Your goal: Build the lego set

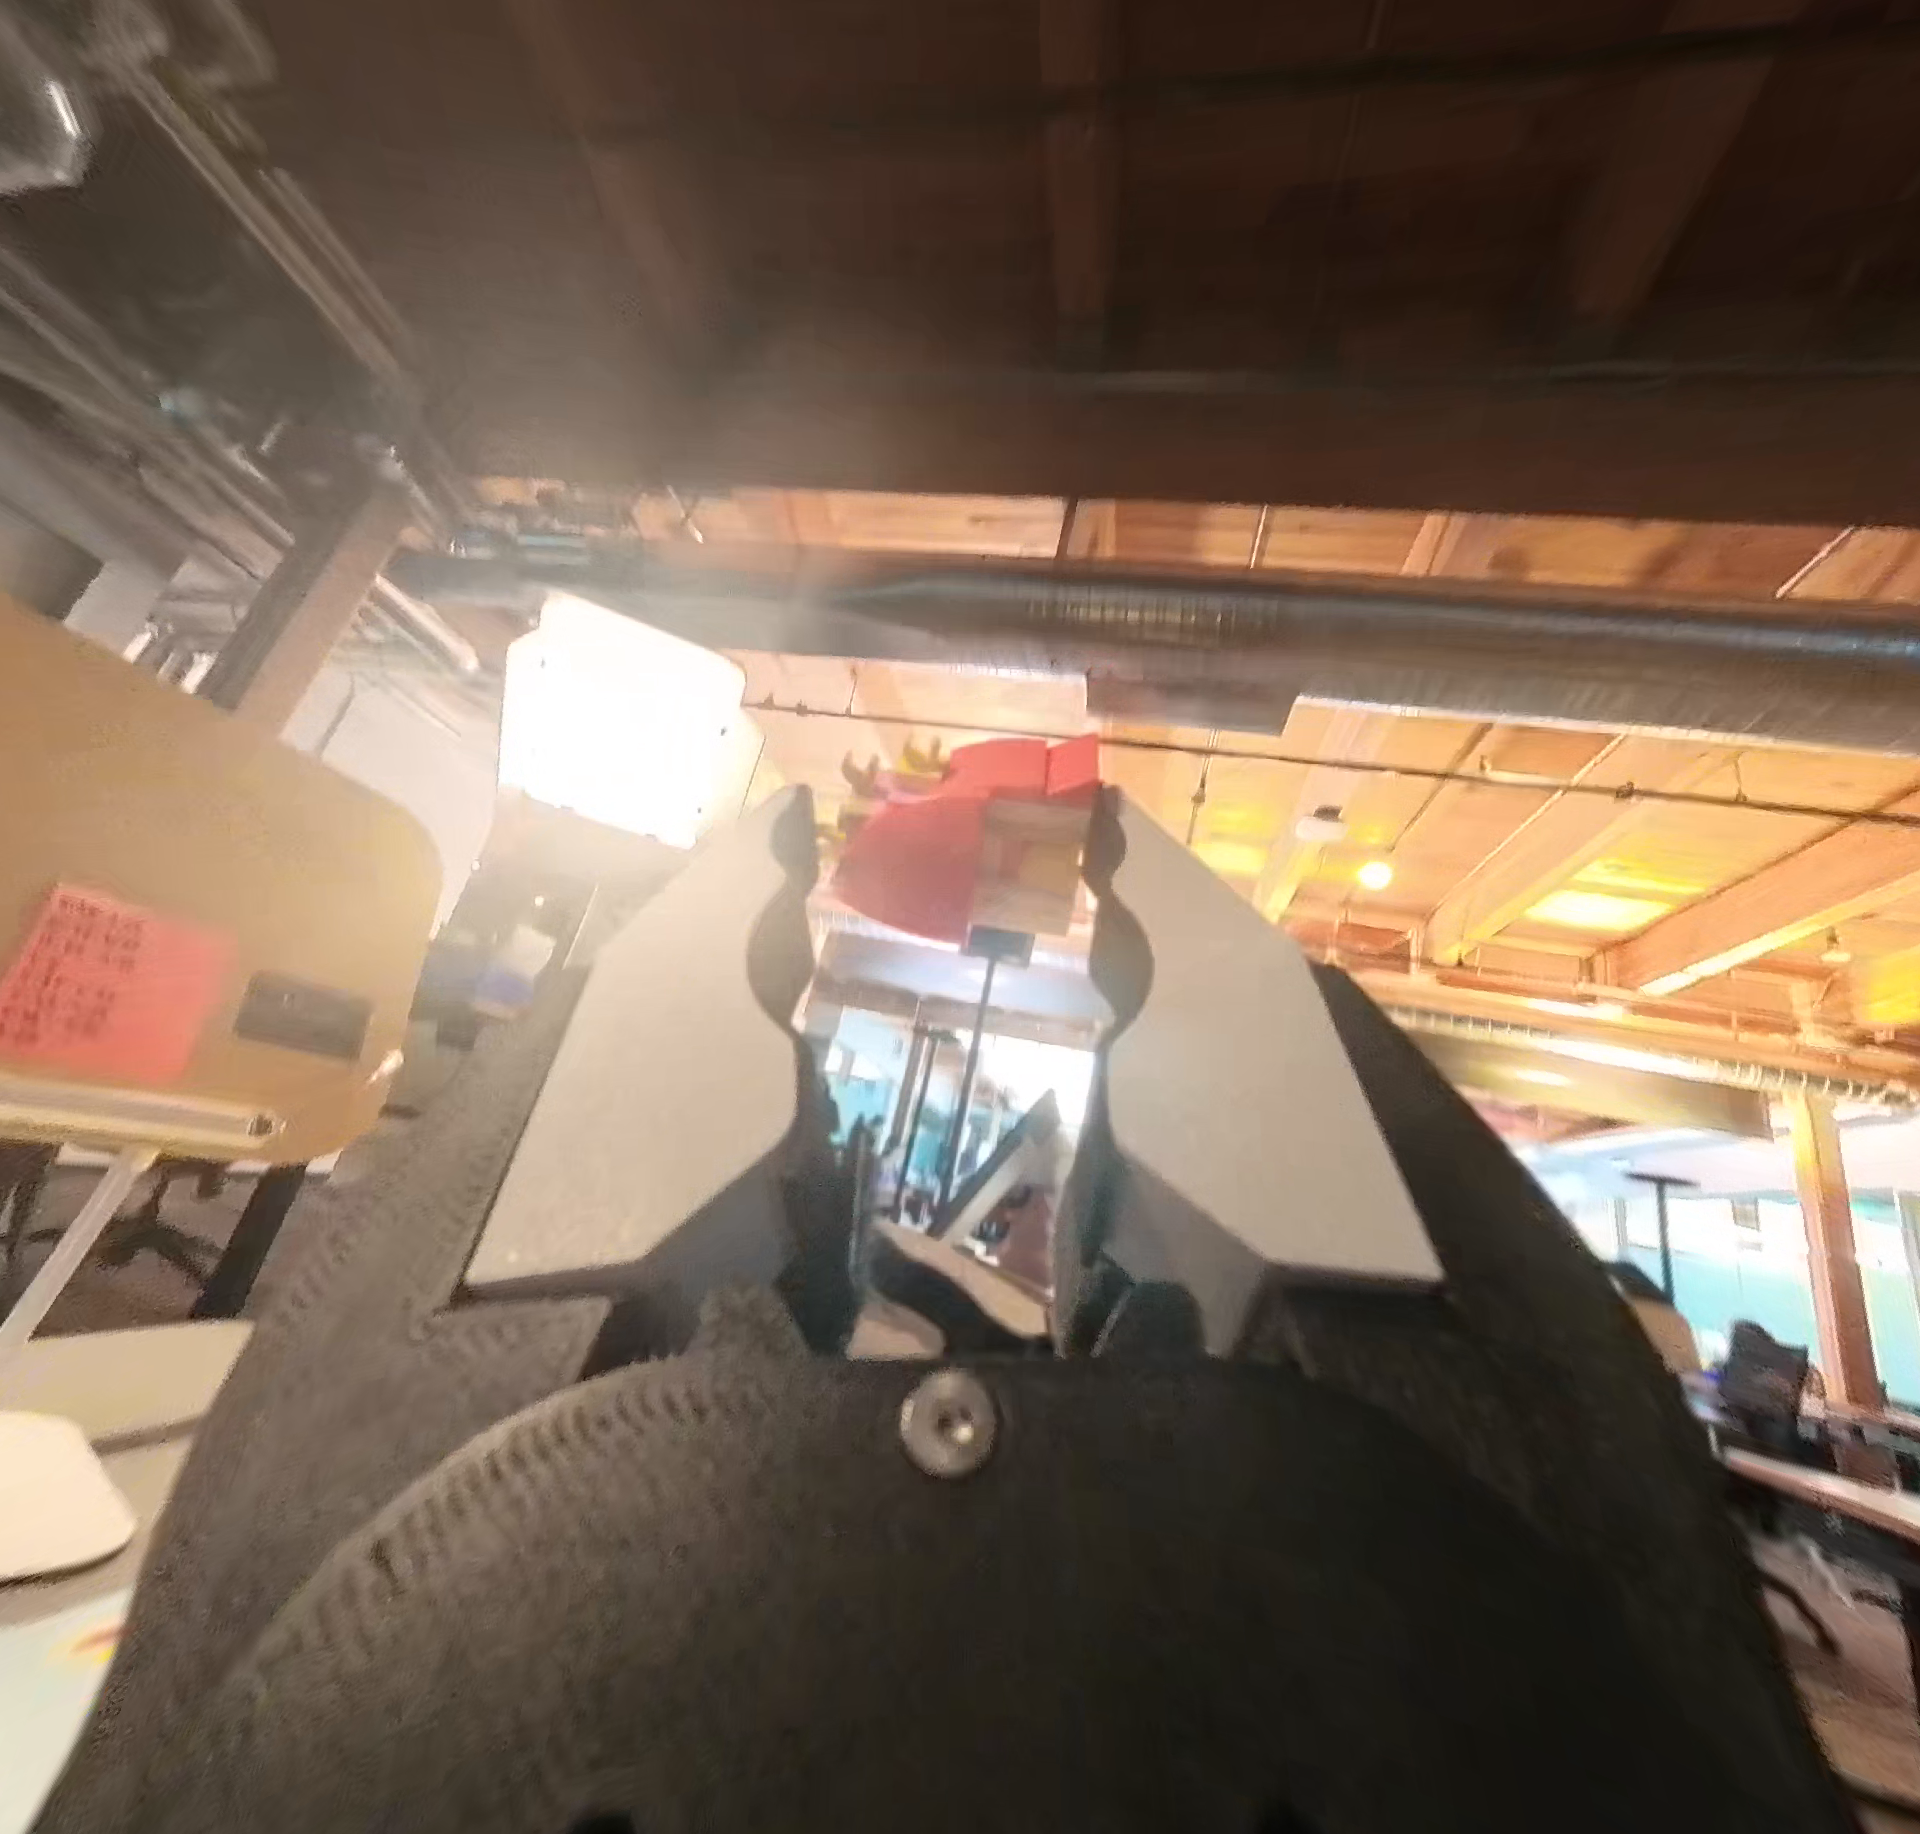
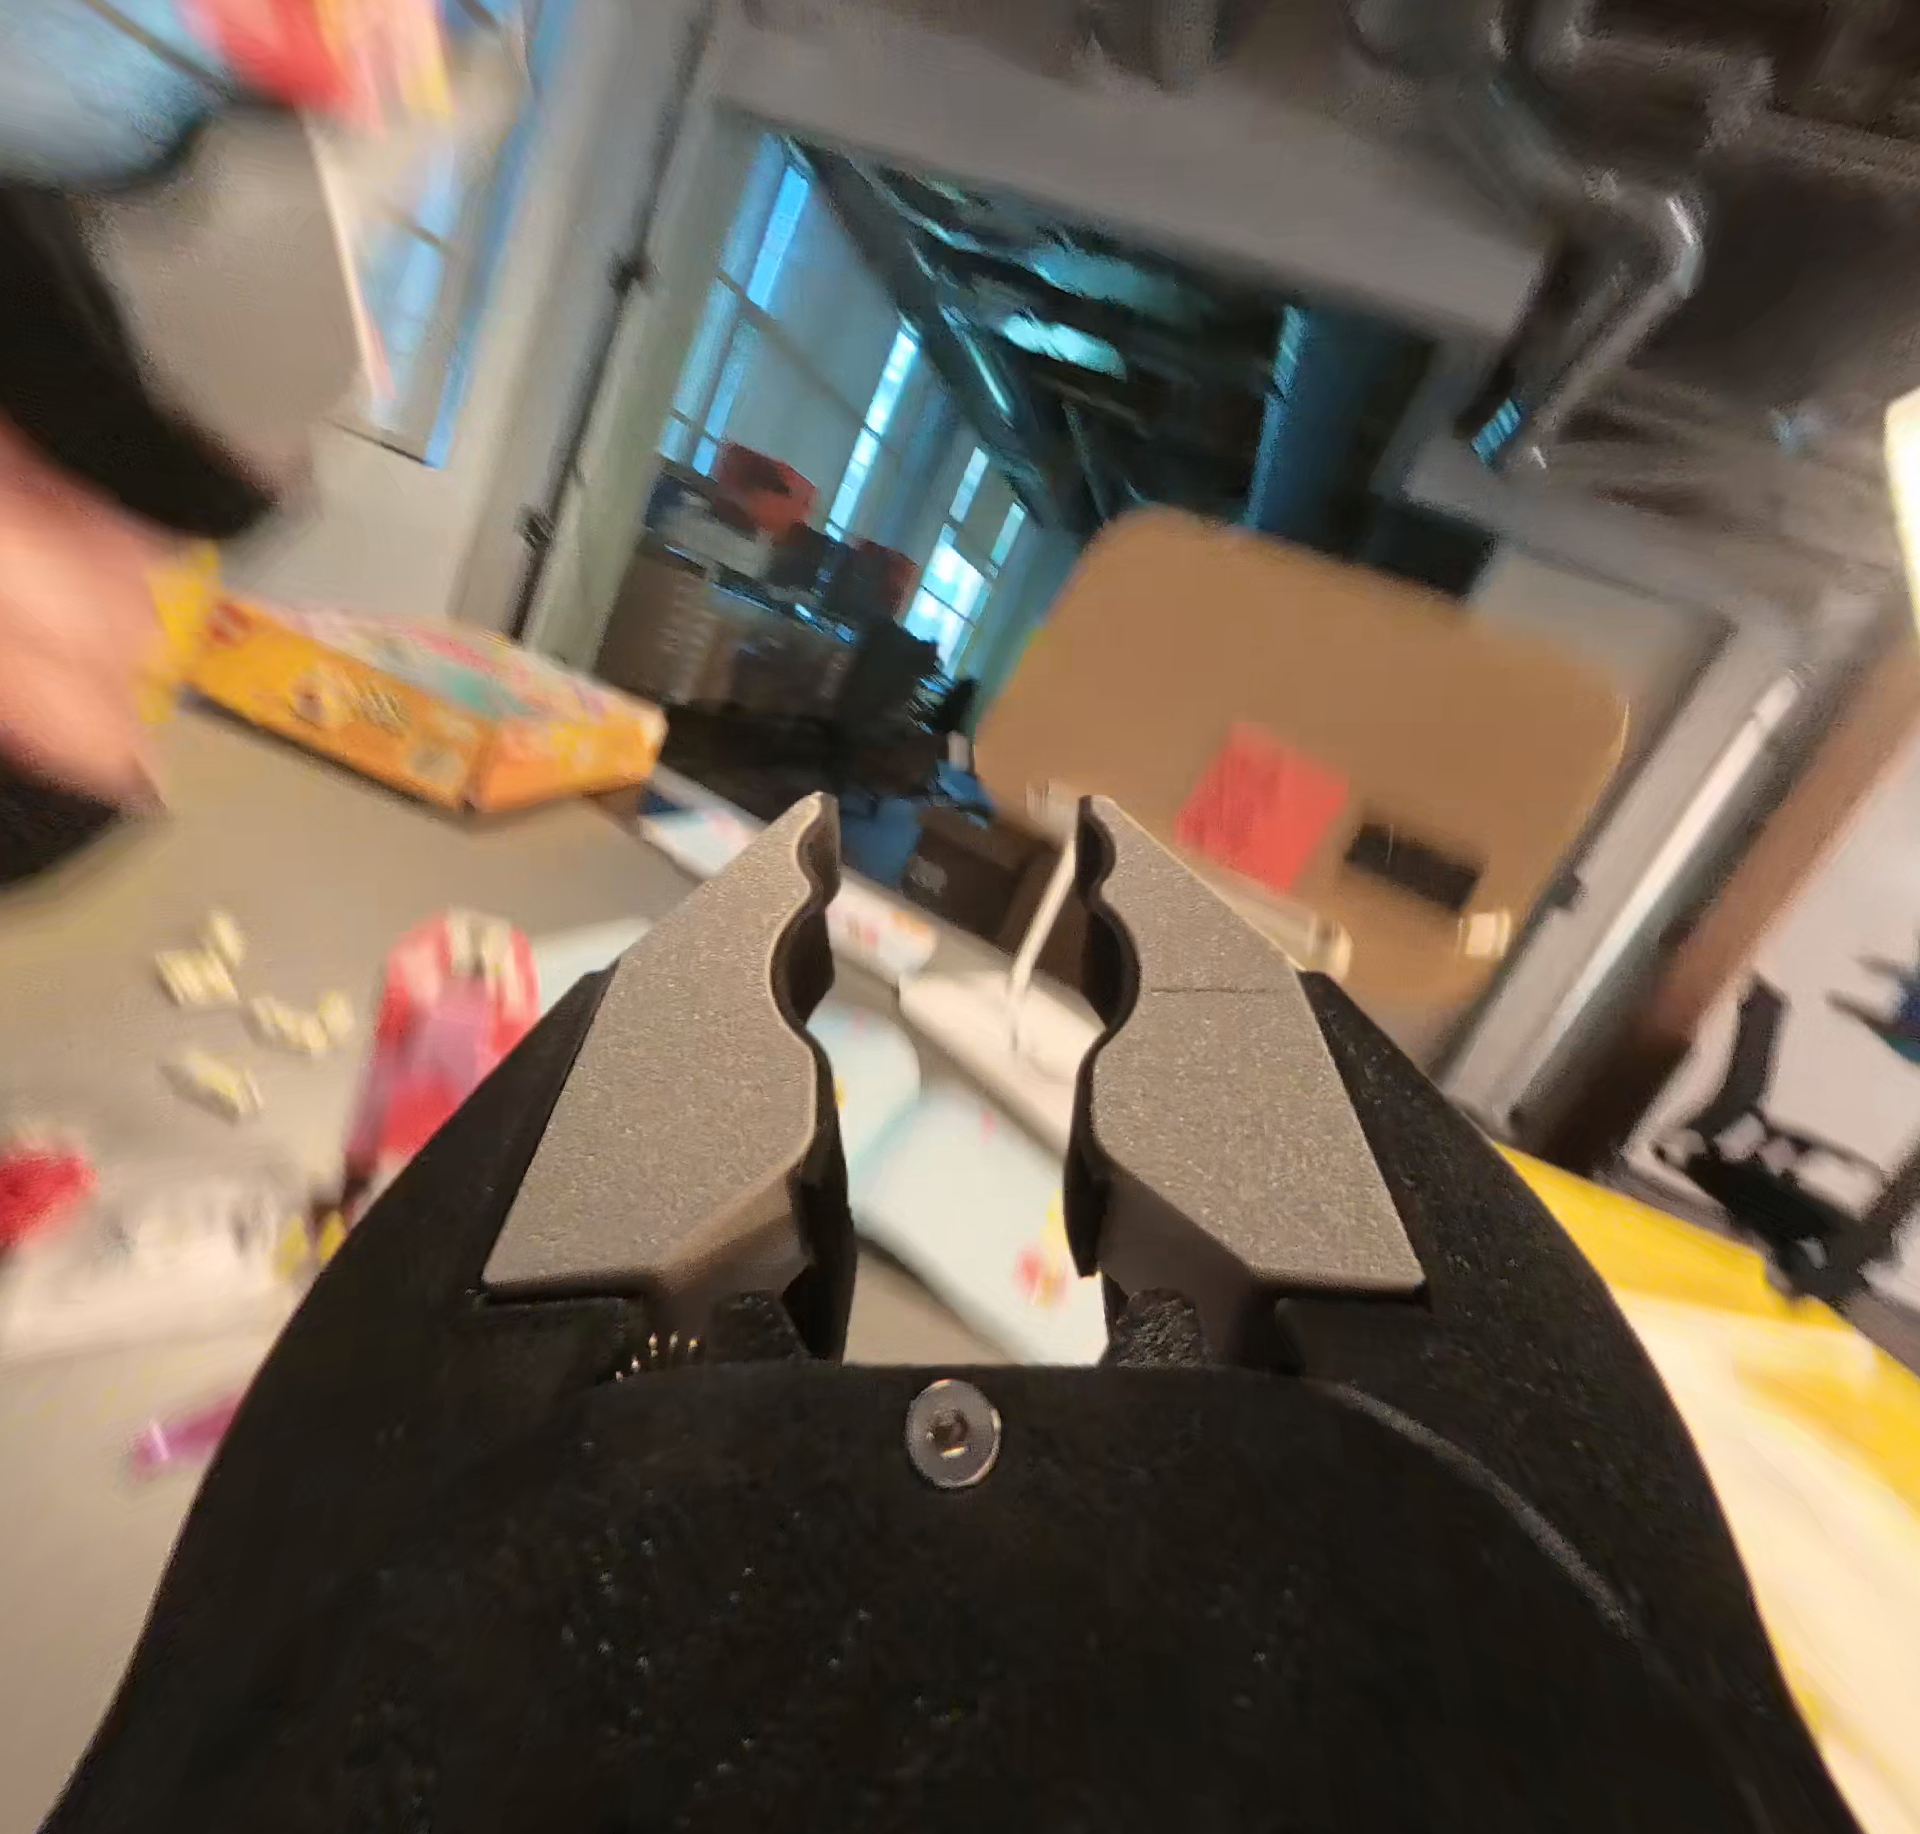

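My left gripper (image 1: 951, 808) points up towards the wooden ceiling and is shut on a small brick build (image 1: 966, 849). The build is red with a tan and yellow block on its right side. The right pad presses the tan block; the red part reaches to the left pad. My right gripper (image 2: 956, 818) is open, with only background between its fingers. It hovers over a grey table (image 2: 312, 849). A red and pink piece (image 2: 447, 1036) and small pale loose bricks (image 2: 249, 1005) lie to its left.
An orange box (image 2: 416, 704) lies at the far left of the table. A brown board with a red note (image 2: 1299, 724) stands ahead right; it also shows in the left wrist view (image 1: 187, 849). A blurred hand (image 2: 62, 621) is at the left. A yellow sheet (image 2: 1714, 1369) lies at the right.
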Available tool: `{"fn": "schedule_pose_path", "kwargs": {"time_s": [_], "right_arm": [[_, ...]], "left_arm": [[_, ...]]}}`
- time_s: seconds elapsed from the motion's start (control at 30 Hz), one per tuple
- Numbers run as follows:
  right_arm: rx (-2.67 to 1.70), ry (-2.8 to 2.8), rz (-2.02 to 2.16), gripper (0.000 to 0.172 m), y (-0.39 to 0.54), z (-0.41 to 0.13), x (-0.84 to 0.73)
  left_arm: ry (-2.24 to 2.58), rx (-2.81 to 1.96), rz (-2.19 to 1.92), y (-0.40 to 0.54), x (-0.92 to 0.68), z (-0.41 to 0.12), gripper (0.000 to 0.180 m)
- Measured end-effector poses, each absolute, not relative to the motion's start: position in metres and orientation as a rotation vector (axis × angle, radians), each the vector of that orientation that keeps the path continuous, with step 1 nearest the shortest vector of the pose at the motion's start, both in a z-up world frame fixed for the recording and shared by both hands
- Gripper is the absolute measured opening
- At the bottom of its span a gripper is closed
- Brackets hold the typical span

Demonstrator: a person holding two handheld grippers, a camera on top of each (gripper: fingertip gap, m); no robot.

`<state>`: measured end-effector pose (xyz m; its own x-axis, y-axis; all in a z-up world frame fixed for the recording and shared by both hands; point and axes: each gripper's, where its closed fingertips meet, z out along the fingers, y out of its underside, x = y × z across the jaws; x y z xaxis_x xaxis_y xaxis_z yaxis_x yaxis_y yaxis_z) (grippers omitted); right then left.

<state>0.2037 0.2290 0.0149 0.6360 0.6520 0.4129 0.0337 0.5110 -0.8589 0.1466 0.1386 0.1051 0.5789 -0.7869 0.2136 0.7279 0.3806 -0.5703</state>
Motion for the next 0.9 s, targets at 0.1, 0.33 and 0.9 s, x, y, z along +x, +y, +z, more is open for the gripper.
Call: {"fn": "schedule_pose_path", "kwargs": {"time_s": [0.1,0.33,0.9], "right_arm": [[-1.022,-0.782,0.402,0.038,0.241,-0.023,0.206],[-1.004,-0.864,0.316,0.038,0.217,0.001,0.277],[-1.322,-0.168,-0.604,0.033,0.009,0.030,0.730]], "left_arm": [[0.156,-0.745,-0.924,0.145,0.157,0.087,0.049],[0.307,-0.817,-0.899,0.146,0.184,0.064,0.049],[0.584,-0.959,-1.055,0.152,0.323,0.023,0.050]]}}
